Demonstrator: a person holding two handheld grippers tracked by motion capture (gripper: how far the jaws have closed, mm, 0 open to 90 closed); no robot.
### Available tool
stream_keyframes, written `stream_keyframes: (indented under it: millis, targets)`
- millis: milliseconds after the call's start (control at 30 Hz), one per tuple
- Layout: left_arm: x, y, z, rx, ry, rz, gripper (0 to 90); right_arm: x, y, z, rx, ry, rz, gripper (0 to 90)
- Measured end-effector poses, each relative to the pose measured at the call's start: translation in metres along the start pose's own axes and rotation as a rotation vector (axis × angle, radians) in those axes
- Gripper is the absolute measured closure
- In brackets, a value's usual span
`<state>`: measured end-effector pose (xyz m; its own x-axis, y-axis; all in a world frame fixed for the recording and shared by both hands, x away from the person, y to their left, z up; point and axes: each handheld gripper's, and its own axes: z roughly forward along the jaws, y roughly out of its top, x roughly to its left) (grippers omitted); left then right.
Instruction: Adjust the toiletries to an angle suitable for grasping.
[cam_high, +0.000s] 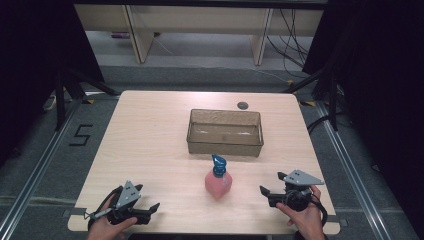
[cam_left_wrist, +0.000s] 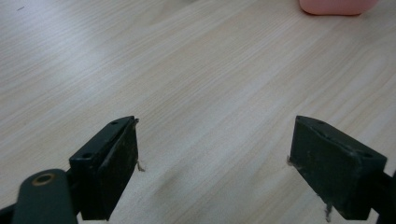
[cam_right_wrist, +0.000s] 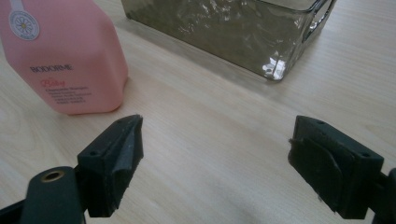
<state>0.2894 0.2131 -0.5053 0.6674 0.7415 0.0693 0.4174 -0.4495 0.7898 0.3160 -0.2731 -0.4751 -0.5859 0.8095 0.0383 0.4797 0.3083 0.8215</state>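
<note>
We see a wooden table with a clear grey plastic box on its far half and a small dark round disc just behind that box. Nothing stands between our grippers and the pink bottle — only bare wood. The bottle stands upright near the front edge, just in front of the box, between both hands. It has a blue cap, a daisy sticker and dark lettering. The left gripper and the right gripper both have jaws wide apart, holding nothing.
</note>
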Motion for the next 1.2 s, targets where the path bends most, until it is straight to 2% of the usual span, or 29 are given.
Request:
stream_keyframes:
  millis: [67, 100, 133, 300, 400, 433, 533, 567, 633, 667, 700, 733, 767, 800, 833, 1000, 1033, 1133, 1200]
  targets:
    - [0.0, 0.0, 0.0, 0.001, 0.0, 0.001, 15.0, 0.001, 0.001, -0.001, -0.004, -0.005, -0.014, 18.5]
    - [0.0, 0.0, 0.0, 0.0, 0.0, 0.002, 15.0, 0.004, 0.001, -0.001, 0.004, 0.013, 0.022, 18.7]
    - [0.0, 0.0, 0.0, 0.0, 0.0, 0.002, 15.0, 0.003, 0.001, 0.0, -0.005, 0.016, -0.007, 18.8]
    - [0.0, 0.0, 0.0, -0.001, -0.001, 0.003, 15.0, 0.007, 0.002, -0.001, -0.014, 0.012, -0.032, 19.1]
    - [0.0, 0.0, 0.0, -0.001, -0.005, -0.002, 15.0, 0.01, 0.003, 0.0, -0.022, 0.019, -0.022, 19.2]
    - [0.0, 0.0, 0.001, -0.001, -0.006, -0.001, 15.0, 0.012, 0.004, 0.0, -0.015, 0.039, -0.026, 19.7]
    - [0.0, 0.0, 0.001, -0.001, -0.005, -0.001, 15.0, 0.016, 0.005, -0.001, -0.02, 0.041, -0.015, 19.9]
    - [0.0, 0.0, 0.001, 0.0, -0.005, -0.002, 15.0, 0.015, 0.006, 0.0, -0.041, 0.043, -0.036, 20.0]
    - [0.0, 0.0, 0.001, -0.001, -0.005, 0.0, 15.0, 0.017, 0.006, -0.001, -0.03, 0.044, -0.027, 20.0]
    - [0.0, 0.0, 0.001, -0.001, -0.005, -0.001, 15.0, 0.017, 0.007, -0.001, -0.033, 0.053, -0.034, 20.1]
    - [0.0, 0.0, 0.001, 0.0, -0.005, -0.001, 15.0, 0.017, 0.007, -0.001, -0.044, 0.041, -0.052, 20.2]
    - [0.0, 0.0, 0.001, 0.0, -0.005, -0.001, 15.0, 0.02, 0.007, -0.002, -0.028, 0.051, -0.016, 20.2]
    - [0.0, 0.0, 0.001, 0.002, -0.005, 0.001, 15.0, 0.02, 0.008, -0.002, -0.032, 0.053, -0.018, 20.3]
    - [0.0, 0.0, 0.001, -0.001, -0.006, 0.002, 15.0, 0.017, 0.008, -0.001, -0.056, 0.046, -0.069, 20.5]
    - [0.0, 0.0, 0.001, 0.0, -0.006, 0.001, 15.0, 0.019, 0.009, -0.002, -0.051, 0.049, -0.056, 20.6]
    - [0.0, 0.0, 0.0, 0.007, -0.003, 0.007, 15.0, 0.021, 0.009, -0.001, -0.056, 0.058, -0.055, 20.6]
    - [0.0, 0.0, 0.001, 0.001, -0.004, 0.0, 15.0, 0.023, 0.01, -0.002, -0.046, 0.072, -0.034, 20.6]
    - [0.001, 0.0, 0.0, 0.01, -0.003, 0.014, 15.0, 0.024, 0.012, -0.003, -0.061, 0.076, -0.052, 20.7]
    - [0.0, 0.0, 0.001, -0.001, -0.006, 0.002, 15.0, 0.024, 0.013, -0.002, -0.071, 0.075, -0.066, 20.7]
